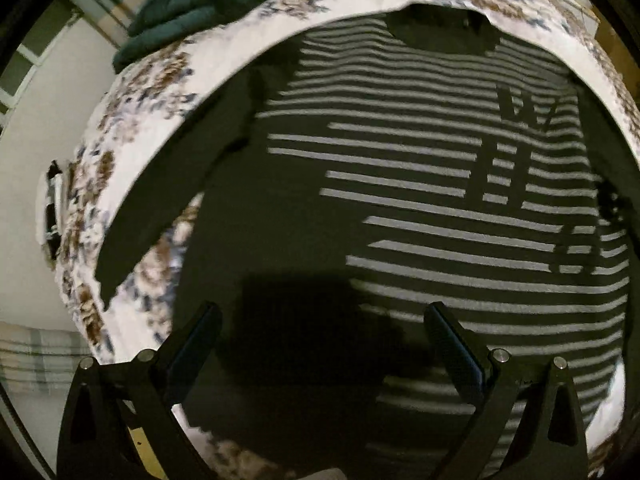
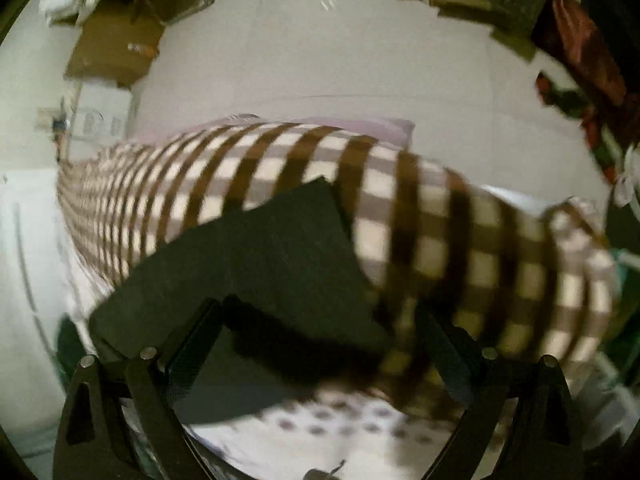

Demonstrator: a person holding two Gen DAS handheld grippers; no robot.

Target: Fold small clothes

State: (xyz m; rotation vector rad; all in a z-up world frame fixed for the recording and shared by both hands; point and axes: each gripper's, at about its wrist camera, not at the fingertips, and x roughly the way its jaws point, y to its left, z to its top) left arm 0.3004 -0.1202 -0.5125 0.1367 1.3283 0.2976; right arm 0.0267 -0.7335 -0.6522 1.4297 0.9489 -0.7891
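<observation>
A dark sweater with grey stripes (image 1: 400, 184) lies flat on a floral bedsheet (image 1: 132, 92), neck hole (image 1: 440, 32) at the top, one dark sleeve (image 1: 160, 200) stretched to the lower left. My left gripper (image 1: 324, 320) hovers open over the sweater's lower hem, holding nothing. In the right wrist view a dark sleeve or cuff (image 2: 256, 256) lies across the open jaws of my right gripper (image 2: 320, 320); the fingers (image 2: 192, 344) stand wide apart and do not pinch it.
A dark green garment (image 1: 192, 4) lies at the sheet's far left edge. A brown-and-white checked blanket or pillow (image 2: 400, 216) runs across the right wrist view. Cardboard boxes (image 2: 116, 44) and clutter (image 2: 580, 60) stand along the white wall behind.
</observation>
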